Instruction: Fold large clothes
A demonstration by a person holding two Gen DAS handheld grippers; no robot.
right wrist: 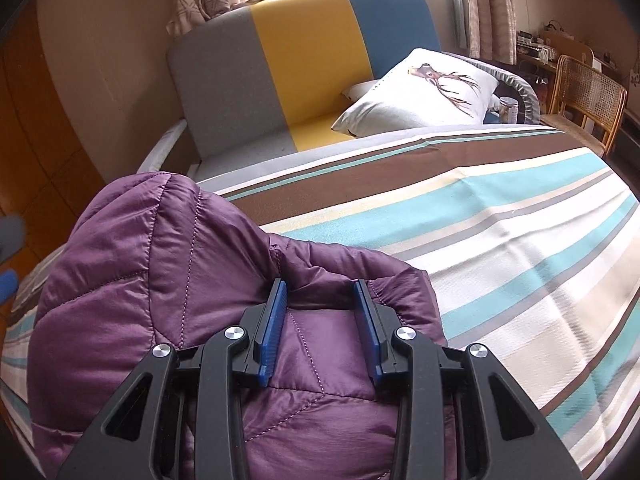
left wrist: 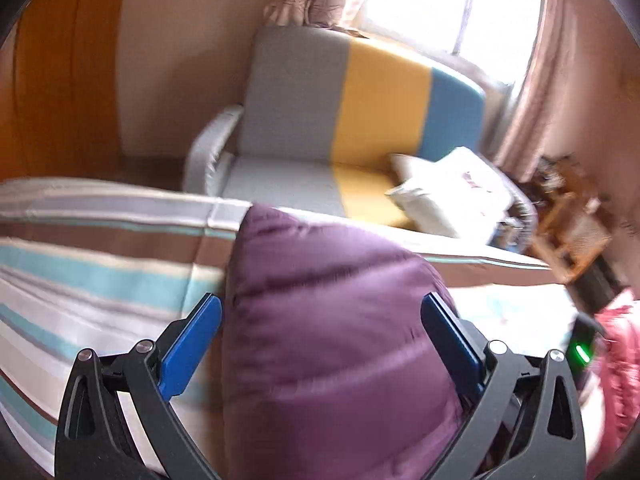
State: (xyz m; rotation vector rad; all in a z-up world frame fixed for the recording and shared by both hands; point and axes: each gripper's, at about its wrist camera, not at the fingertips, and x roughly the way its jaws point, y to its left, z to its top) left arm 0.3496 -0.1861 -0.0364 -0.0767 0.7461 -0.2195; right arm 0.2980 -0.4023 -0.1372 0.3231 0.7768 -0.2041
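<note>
Purple quilted puffer jacket (right wrist: 168, 300) lies bunched on the striped bedspread (right wrist: 500, 248), toward its left side in the right wrist view, with a rounded bulge (hood or shoulder, cannot tell which) standing up at the far end. In the left wrist view the same jacket (left wrist: 340, 320) fills the space between the fingers and rises toward the bed's far edge.

Handling, judged from the look: light, lofty, very soft; the shell is glossy and probably slick, so thin pinches may slide off. The padding will spring back, so folds likely need pressing down. Best holds seem to be stitched seams, hems or the gathered cuff-like edge, where fabric is denser.

Right gripper (right wrist: 320, 292): the blue fingers (right wrist: 276, 312) are partly closed with a fold of jacket between them, near a gathered edge. Fabric appears to touch both pads, so I read this as a grip on the jacket, though not a hard pinch.

Left gripper (left wrist: 320, 308): jaws spread wide, the blue fingers (left wrist: 192, 344) on either side of a thick mound of jacket. Not clamped; contact with the pads cannot be told (frame is motion-blurred).

Surroundings: beyond the bed, a sofa (right wrist: 280, 76) in grey, yellow and blue panels, with a white deer-print pillow (right wrist: 424, 88) on its seat. A cane chair (right wrist: 584, 96) stands at far right, curtains and a bright window behind.
</note>
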